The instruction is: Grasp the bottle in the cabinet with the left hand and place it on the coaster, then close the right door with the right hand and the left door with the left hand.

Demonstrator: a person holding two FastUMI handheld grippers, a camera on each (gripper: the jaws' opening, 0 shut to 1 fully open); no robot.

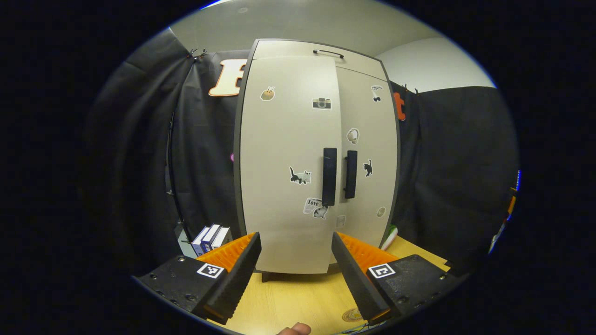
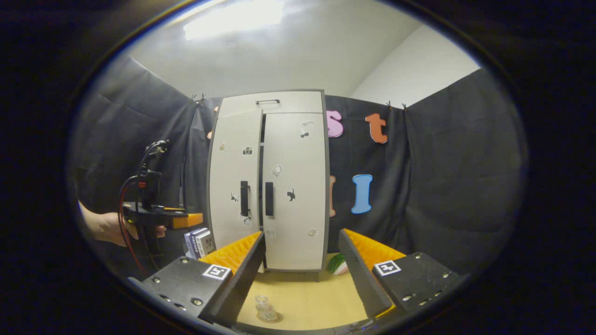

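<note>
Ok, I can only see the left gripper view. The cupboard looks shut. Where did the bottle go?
Observer: The right gripper view has it. The small clear bottle stands on the coaster, on the table in front of the cupboard.
Operator: And what does my gripper look like from over there?
Observer: The left gripper is held in a hand off to the cupboard's left, above the boxes, with red cables hanging from it.
Operator: Are both doors really shut?
Observer: Not quite. A dark gap runs down beside the left door, so it is slightly ajar.
</note>
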